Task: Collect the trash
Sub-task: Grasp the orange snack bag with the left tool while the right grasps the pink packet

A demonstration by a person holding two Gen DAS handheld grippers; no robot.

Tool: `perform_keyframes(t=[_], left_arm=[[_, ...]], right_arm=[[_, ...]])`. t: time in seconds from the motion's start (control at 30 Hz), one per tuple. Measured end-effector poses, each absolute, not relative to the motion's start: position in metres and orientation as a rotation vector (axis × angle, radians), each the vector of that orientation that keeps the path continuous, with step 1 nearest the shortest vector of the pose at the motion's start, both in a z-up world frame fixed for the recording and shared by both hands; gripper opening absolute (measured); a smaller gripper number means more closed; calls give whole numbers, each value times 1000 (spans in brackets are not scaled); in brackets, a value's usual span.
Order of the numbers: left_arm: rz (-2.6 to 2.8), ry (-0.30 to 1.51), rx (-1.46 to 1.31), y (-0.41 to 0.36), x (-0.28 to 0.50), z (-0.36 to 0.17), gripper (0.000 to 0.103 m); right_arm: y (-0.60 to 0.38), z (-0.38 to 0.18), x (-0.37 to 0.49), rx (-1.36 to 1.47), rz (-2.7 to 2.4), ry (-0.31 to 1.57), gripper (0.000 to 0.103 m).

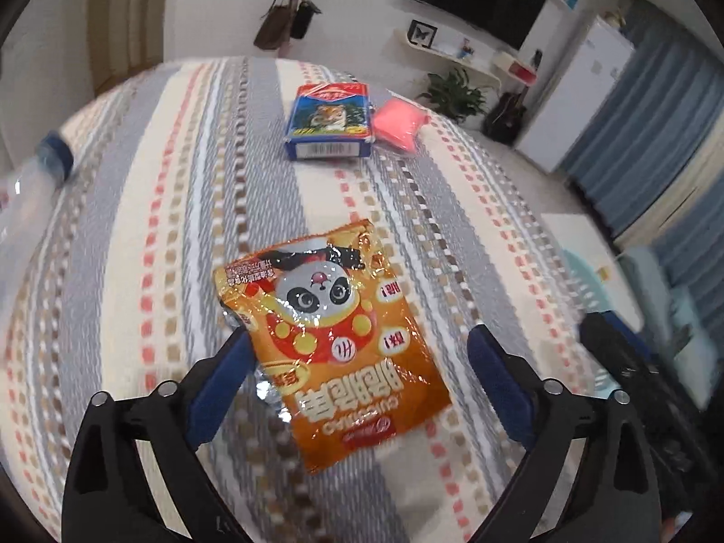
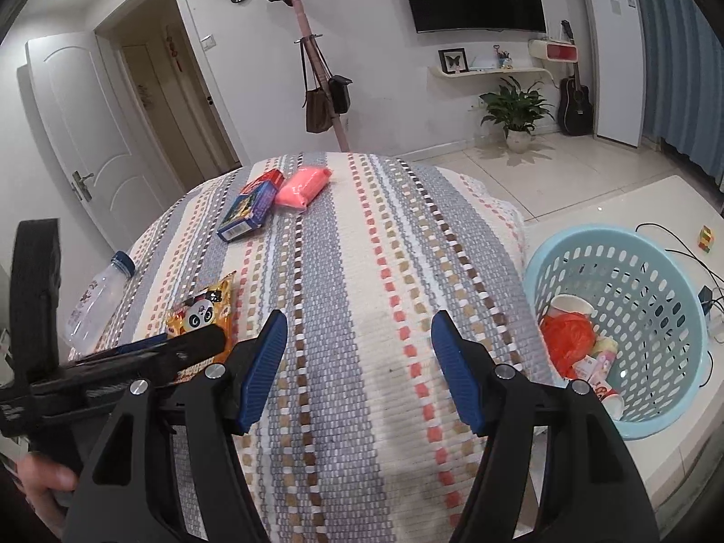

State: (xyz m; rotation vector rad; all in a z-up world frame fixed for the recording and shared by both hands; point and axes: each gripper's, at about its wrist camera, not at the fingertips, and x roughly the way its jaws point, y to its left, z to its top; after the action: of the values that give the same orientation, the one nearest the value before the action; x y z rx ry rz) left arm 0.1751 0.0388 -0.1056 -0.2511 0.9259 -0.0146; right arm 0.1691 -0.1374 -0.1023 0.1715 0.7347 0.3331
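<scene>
striped bedspread (image 2: 362, 271) | left gripper (image 1: 357, 362) jaws wide, straddling orange snack bag (image 1: 335, 316) | right gripper (image 2: 357, 348) jaws wide, empty | blue basket (image 2: 633, 271) clear only in right view | bottle (image 1: 27, 194) blurred, cut off in left view

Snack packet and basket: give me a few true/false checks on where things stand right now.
1. The left tool is open around the orange snack packet. True.
2. The right tool holds the plastic bottle. False: it is open and empty over the striped cloth.
3. The blue basket is empty. False: a paper cup and orange bag lie inside.
4. The blue box touches the pink pack. True.
</scene>
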Motion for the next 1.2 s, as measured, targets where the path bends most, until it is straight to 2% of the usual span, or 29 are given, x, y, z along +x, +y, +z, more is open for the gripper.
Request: perform_keyframes(t=[0.17,0.2,0.33,0.37,0.4,0.47,0.5,0.57,0.6,0.73,0.93,1.2], left_arm=[[36,915,-76,18,177,-111,89],[50,909,-44,16,177,-112,82],[24,887,-20,12,168,-109,67],[15,874,-29,14,164,-108,57],[0,860,-53,17,160,-106,52],[-55,831,-158,29,154,-103,49],[-63,822,-190,36,153,-101,41],[-63,805,-206,41,151,-95,34],[-75,792,-220,44,149,-91,22],[-86,755,-221,56,150,-76,17],[-97,693,-293,89,155,-76,15],[-117,646,-355,100,152,-82,14]], right_arm=[[-150,-101,172,160,292,729,62],[-153,-100,174,165,285,728,62],[-160,-95,183,187,294,733,63],[-158,-93,184,184,301,731,63],[-155,-91,186,176,308,728,63],[-144,-84,189,141,324,722,62],[-136,-80,190,115,333,719,62],[-121,-72,194,68,351,709,62],[-112,-67,198,50,362,703,62],[-88,-58,222,64,379,701,62],[-55,-68,273,99,402,765,58],[-35,-93,328,192,359,841,58]])
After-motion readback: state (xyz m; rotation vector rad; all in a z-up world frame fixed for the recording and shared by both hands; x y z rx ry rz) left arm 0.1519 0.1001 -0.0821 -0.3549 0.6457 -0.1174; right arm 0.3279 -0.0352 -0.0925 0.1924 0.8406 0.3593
